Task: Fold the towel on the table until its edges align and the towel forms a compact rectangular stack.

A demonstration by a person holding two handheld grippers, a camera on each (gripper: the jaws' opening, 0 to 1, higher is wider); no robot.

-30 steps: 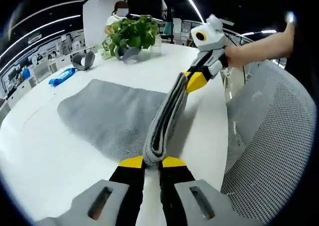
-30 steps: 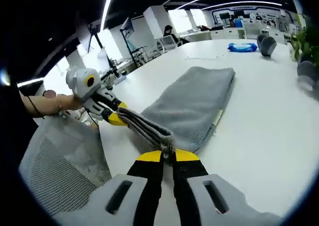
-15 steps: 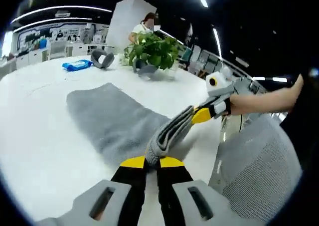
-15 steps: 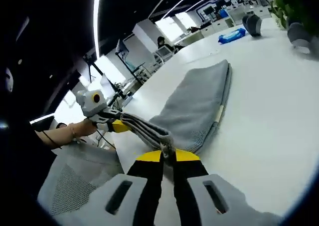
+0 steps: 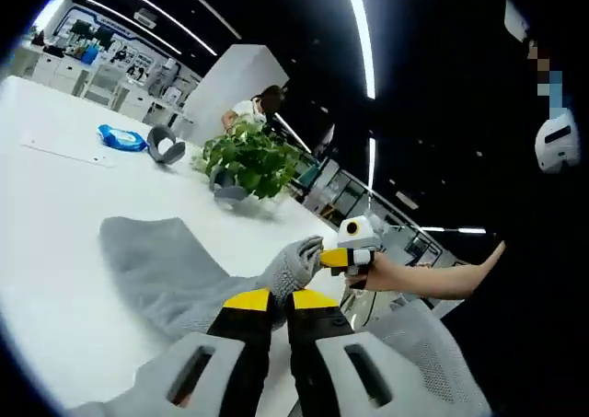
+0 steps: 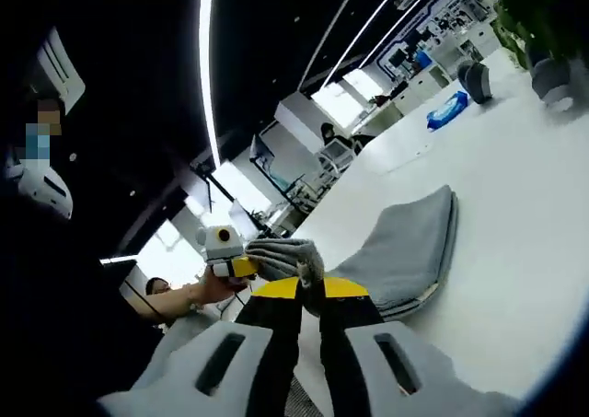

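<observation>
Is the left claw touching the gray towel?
Touching. In the left gripper view, the left claw is shut on the gray towel, whose edge comes straight out from between its yellow tips, with no gap.

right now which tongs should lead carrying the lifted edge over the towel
Neither clearly: the left tongs and right tongs are both shut on the grey towel, each pinching an end of the raised edge. They look equally placed, so moving together seems best.

Grey towel [image 5: 156,260], white table [image 5: 55,187], blue packet [image 5: 121,139], green plant [image 5: 248,159].
</observation>
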